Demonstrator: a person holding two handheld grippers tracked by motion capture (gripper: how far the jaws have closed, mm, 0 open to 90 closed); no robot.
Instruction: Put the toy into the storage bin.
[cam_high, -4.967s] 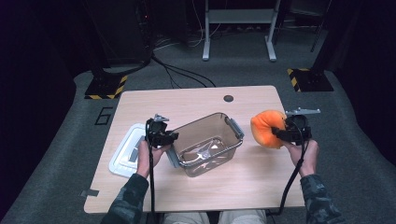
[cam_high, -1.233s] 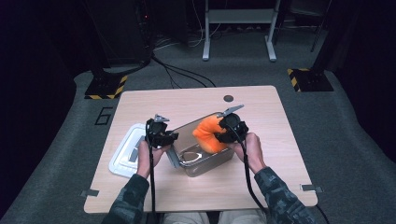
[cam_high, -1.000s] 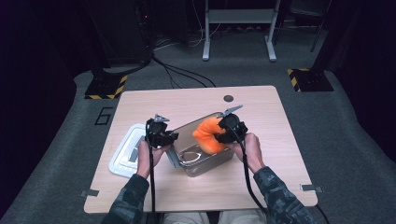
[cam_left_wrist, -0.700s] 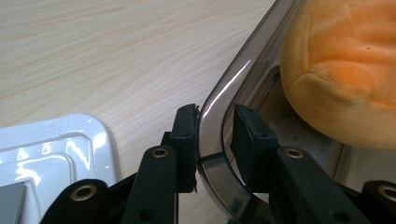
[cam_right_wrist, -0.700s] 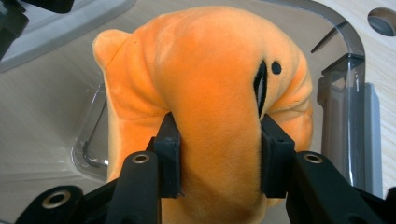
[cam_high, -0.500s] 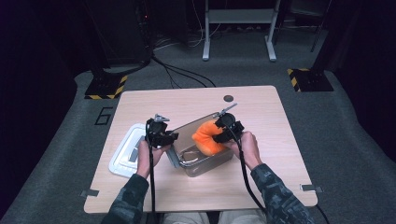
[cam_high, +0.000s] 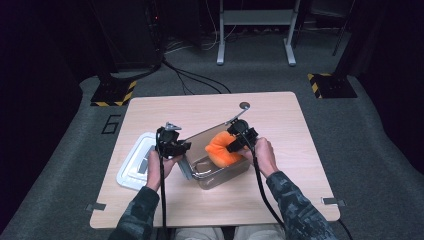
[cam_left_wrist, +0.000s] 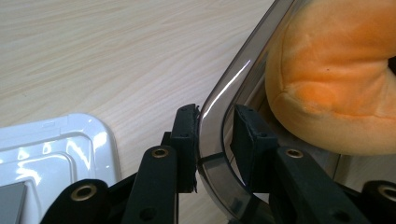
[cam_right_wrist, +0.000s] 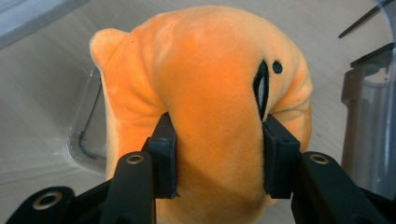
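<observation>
On the near part of the table (cam_high: 280, 130), the left gripper (cam_high: 176, 146) clamps the left rim of the clear container (cam_high: 220, 175). The right gripper (cam_high: 240, 142) grips the orange plush toy (cam_high: 222, 150) inside the container, its jaws just easing open, pads pressing it. The white lid (cam_high: 134, 167) lies left.

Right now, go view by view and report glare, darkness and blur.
High view: table lit, surrounding floor nearly black. Left gripper view: bright glare streak on the clear container's rim and on the white lid; close jaws slightly soft. Right gripper view: orange plush toy evenly lit, background blurred.
</observation>
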